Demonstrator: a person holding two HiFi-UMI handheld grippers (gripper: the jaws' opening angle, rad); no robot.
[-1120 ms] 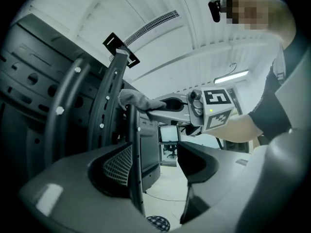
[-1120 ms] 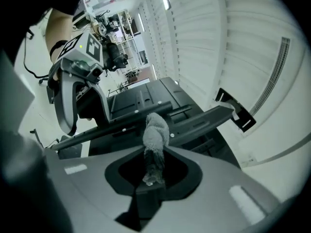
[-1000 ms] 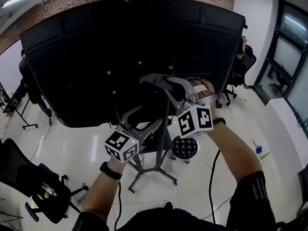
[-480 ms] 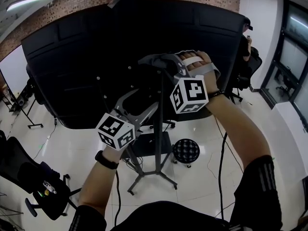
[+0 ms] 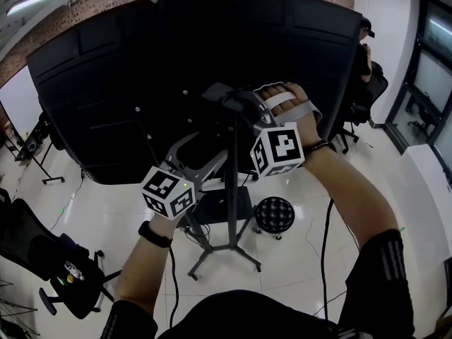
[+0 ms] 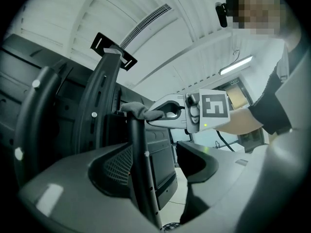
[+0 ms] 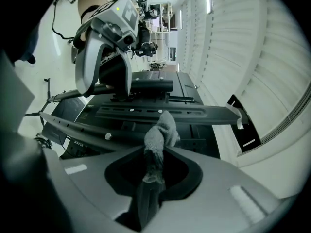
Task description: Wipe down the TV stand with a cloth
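Cloth point(image 7: 158, 140) sits bunched in your right tongs point(image 5: 232, 99), which are closed tight on it. A grey wad sticks out past the tips, so fabric rather than plastic meets the metal. You are holding it high, at the top end of the TV stand's upright post point(image 5: 234, 189), just where the post meets the black back of the TV point(image 5: 106, 83). In the right gripper view the wad lies against the crossbar point(image 7: 160, 111) of the mount. That looks like the starting point for a wipe down the post.

Your left tongs point(image 5: 215, 159) are lower, with the jaws apart and the post rising through the gap between them, closer to one jaw than the other. Nothing is clamped. I take this as a steadying hand, ready to keep the stand from rocking while the cloth rubs.

The TV stand stands on the floor point(image 5: 296, 260), its splayed feet point(image 5: 224, 254) below you. Its long axis is the post, running upright from those feet to the mount. The cloth's long axis follows the right jaws, and its free end points at the TV's back.
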